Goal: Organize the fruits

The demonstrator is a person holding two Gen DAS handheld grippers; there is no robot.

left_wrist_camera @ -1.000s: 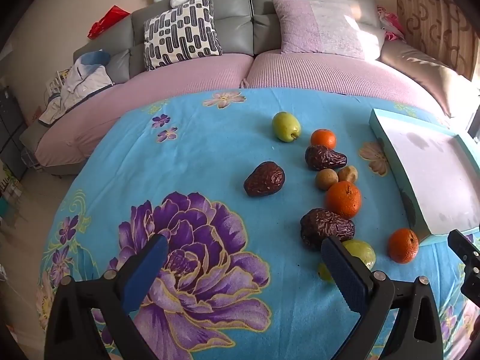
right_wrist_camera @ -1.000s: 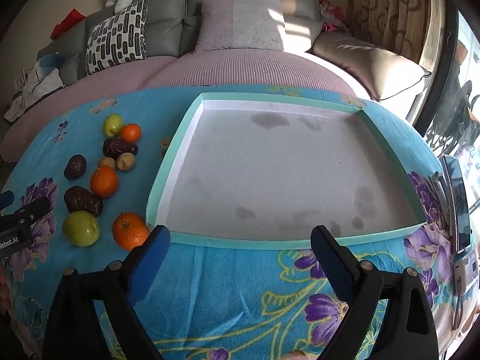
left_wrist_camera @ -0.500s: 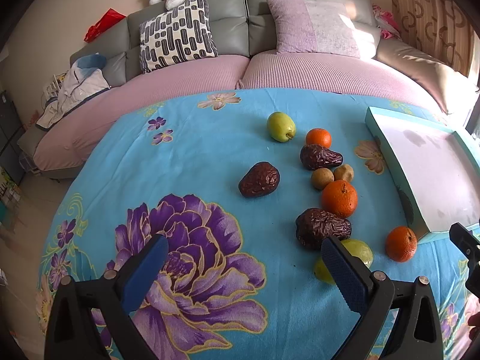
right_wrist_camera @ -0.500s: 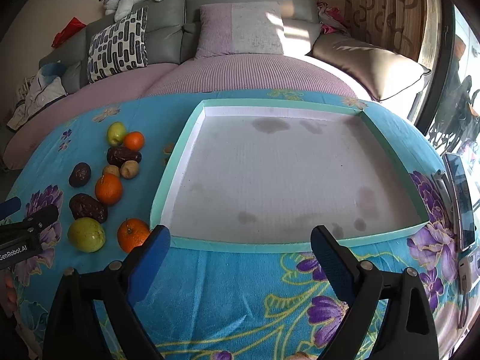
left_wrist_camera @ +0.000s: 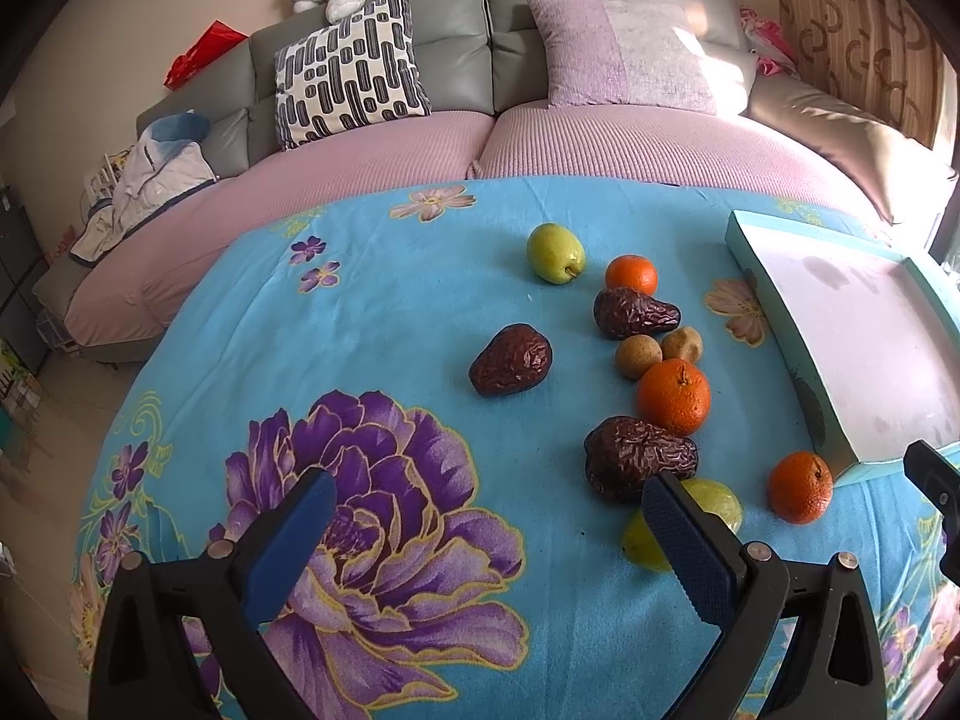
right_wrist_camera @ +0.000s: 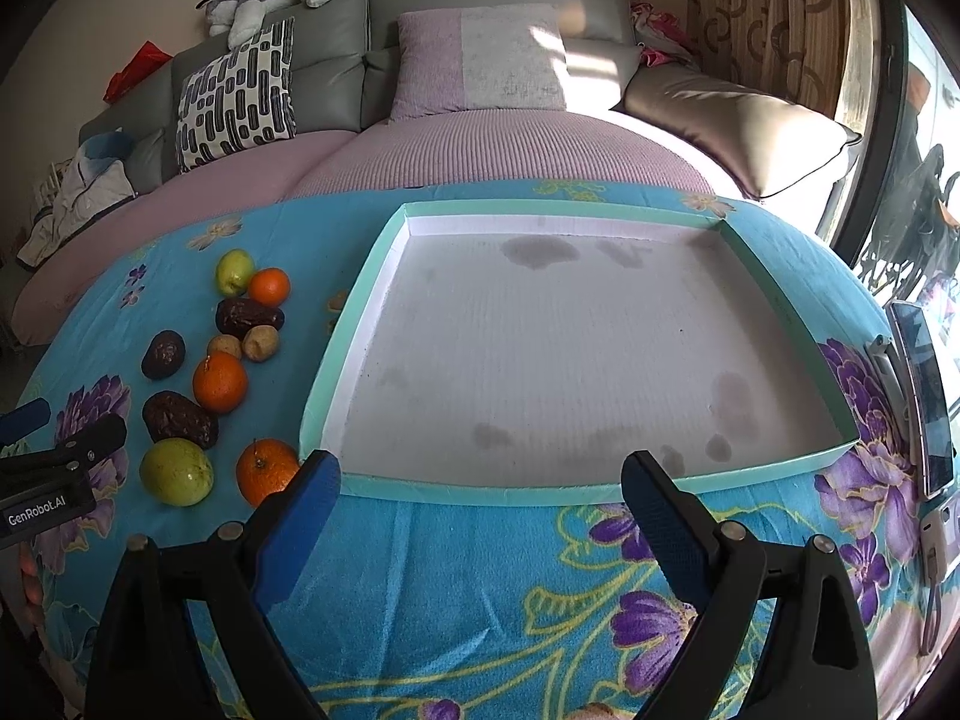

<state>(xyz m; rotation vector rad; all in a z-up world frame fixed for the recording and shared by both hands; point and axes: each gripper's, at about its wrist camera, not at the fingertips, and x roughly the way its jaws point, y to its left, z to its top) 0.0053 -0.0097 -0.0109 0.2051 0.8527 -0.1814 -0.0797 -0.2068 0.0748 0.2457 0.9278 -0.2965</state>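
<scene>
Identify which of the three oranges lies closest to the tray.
The orange by the tray's near left corner, almost touching its rim. The middle orange and the far orange beside the green fruit lie farther left.

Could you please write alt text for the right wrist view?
An empty teal-rimmed tray lies on a blue floral cloth beyond the open right gripper. Left of it lie oranges, green fruits and dark wrinkled fruits; a sofa stands behind.
</scene>
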